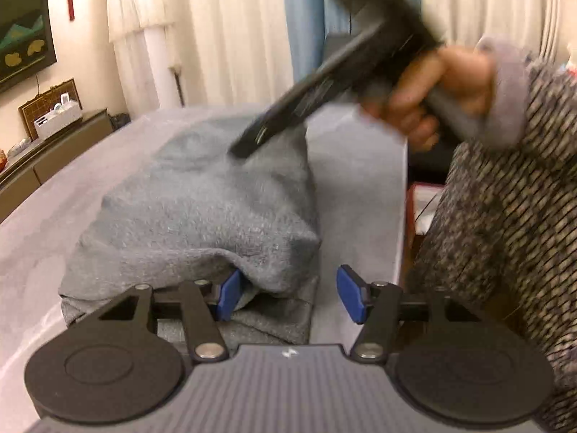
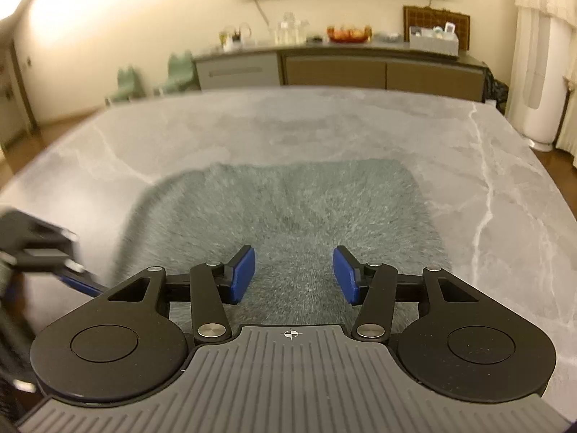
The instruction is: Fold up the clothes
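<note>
A: Grey knit garment, folded into a thick bundle, lying on marble table near its front edge. Top layer doubled over, so prob. one fold done, judging by the stacked hem at the near side.

B: Left gripper?

A: Spread apart. One blue pad tucked against the folded lip, other pad off the cloth, over bare top. No pinch, nothing clamped.

B: Right gripper?

A: Also spread, hovering above the fabric's middle, nothing between pads. Blurred in left view, gripped by a hand in a grey cuff.

B: Why so?

A: Likely letting go after laying the fold; cloth resting on its own weight.

B: Room to move?

A: Plenty of bare tabletop beyond and to both sides. Table edge close on the person's side, so little slack there. Sideboard well apart, behind.
</note>
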`<state>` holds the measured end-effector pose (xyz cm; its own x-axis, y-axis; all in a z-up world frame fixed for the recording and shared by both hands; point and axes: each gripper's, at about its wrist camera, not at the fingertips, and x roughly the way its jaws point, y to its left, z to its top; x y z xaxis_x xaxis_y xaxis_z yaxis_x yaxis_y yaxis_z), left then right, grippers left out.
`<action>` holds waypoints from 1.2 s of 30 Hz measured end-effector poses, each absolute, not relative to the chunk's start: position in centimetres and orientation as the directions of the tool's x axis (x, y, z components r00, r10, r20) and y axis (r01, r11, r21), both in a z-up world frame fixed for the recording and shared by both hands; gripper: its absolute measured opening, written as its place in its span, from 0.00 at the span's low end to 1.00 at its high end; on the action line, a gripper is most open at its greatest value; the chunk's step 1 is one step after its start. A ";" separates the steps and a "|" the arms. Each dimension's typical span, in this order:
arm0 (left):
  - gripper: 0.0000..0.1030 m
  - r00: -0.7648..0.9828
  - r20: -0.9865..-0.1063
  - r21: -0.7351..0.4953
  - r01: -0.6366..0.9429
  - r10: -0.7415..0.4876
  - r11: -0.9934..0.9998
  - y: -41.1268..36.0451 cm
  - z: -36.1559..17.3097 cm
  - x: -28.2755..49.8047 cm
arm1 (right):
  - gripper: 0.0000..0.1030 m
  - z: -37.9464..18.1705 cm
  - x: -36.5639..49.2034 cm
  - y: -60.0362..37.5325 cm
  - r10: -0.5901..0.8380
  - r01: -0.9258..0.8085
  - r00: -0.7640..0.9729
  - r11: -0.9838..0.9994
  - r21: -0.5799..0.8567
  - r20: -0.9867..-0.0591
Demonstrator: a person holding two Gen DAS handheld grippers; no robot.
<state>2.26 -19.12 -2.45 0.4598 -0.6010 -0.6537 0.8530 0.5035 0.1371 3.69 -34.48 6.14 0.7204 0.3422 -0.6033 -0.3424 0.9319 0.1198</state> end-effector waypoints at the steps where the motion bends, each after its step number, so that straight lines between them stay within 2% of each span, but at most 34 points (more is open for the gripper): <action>1: 0.56 0.471 -0.657 0.129 0.840 -0.589 0.528 -18.9 -2.6 2.5 | 0.51 6.4 2.9 -35.2 0.358 -0.348 0.723 0.927 0.137 -0.591; 4: 0.54 0.479 -0.628 0.036 0.805 -0.613 0.592 -17.2 -2.3 2.7 | 0.50 6.1 0.4 -36.2 0.404 -0.417 0.695 0.900 0.125 -0.594; 6: 0.36 0.483 -0.595 -0.001 0.799 -0.642 0.602 -16.8 -2.2 2.8 | 0.47 5.4 -0.6 -35.9 0.432 -0.466 0.666 0.878 0.114 -0.608; 7: 0.22 0.481 -0.582 -0.010 0.802 -0.656 0.597 -16.8 -2.2 2.8 | 0.44 5.1 -1.1 -35.7 0.446 -0.490 0.651 0.865 0.108 -0.615; 8: 0.14 0.473 -0.578 -0.014 0.809 -0.665 0.587 -17.1 -2.1 3.0 | 0.39 4.7 -1.4 -35.5 0.453 -0.509 0.636 0.855 0.101 -0.625; 10: 0.10 0.445 -0.587 -0.020 0.827 -0.677 0.561 -17.4 -2.2 3.2 | 0.35 3.8 -0.6 -34.7 0.414 -0.497 0.625 0.865 0.072 -0.662; 13: 0.08 0.391 -0.595 -0.078 0.841 -0.702 0.535 -17.5 -2.1 3.8 | 0.35 3.2 0.4 -34.7 0.362 -0.451 0.625 0.891 0.059 -0.691; 15: 0.08 0.335 -0.581 -0.220 0.813 -0.742 0.539 -16.8 -2.3 5.1 | 0.47 3.1 0.6 -35.2 0.350 -0.426 0.627 0.902 0.069 -0.696; 18: 0.08 0.265 -0.528 -0.434 0.732 -0.807 0.525 -15.5 -2.9 7.2 | 0.55 3.0 0.8 -35.9 0.336 -0.398 0.628 0.914 0.082 -0.702; 19: 0.08 0.247 -0.505 -0.500 0.697 -0.827 0.513 -15.1 -3.1 7.9 | 0.55 3.0 0.8 -36.0 0.342 -0.405 0.624 0.911 0.084 -0.702; 20: 0.08 0.246 -0.502 -0.514 0.686 -0.829 0.515 -15.1 -3.1 8.2 | 0.54 3.0 0.7 -36.2 0.348 -0.411 0.621 0.908 0.086 -0.703; 23: 0.08 0.252 -0.516 -0.511 0.677 -0.819 0.530 -15.8 -3.3 8.7 | 0.41 3.1 -0.3 -35.8 0.397 -0.481 0.587 0.872 0.090 -0.705; 26: 0.08 0.246 -0.515 -0.539 0.652 -0.821 0.534 -16.0 -3.6 9.2 | 0.39 2.8 -1.2 -34.7 0.449 -0.560 0.534 0.823 0.098 -0.717; 28: 0.08 0.227 -0.482 -0.619 0.595 -0.847 0.512 -15.6 -3.7 9.8 | 0.39 2.4 -1.4 -33.6 0.439 -0.586 0.525 0.807 0.064 -0.729; 30: 0.07 0.151 -0.406 -0.735 0.532 -0.901 0.420 -15.6 -4.0 9.5 | 0.37 2.4 -1.0 -33.3 0.435 -0.573 0.537 0.817 0.067 -0.723; 32: 0.06 0.100 -0.416 -0.726 0.562 -0.904 0.397 -16.5 -4.7 8.1 | 0.38 2.2 -0.3 -33.2 0.422 -0.545 0.561 0.836 0.065 -0.712; 34: 0.05 0.121 -0.433 -0.756 0.491 -0.893 0.433 -15.7 -6.3 9.4 | 0.38 2.2 -0.3 -33.2 0.416 -0.549 0.566 0.834 0.051 -0.712; 36: 0.05 0.126 -0.417 -0.762 0.491 -0.900 0.422 -15.8 -6.6 9.5 | 0.37 2.3 -0.3 -33.5 0.420 -0.547 0.564 0.835 0.059 -0.711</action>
<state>9.45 -15.78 -6.63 0.1261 -0.9002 -0.4168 0.4910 0.4217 -0.7623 -0.26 -33.53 2.31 0.5642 0.4200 -0.7108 -0.5468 0.8352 0.0595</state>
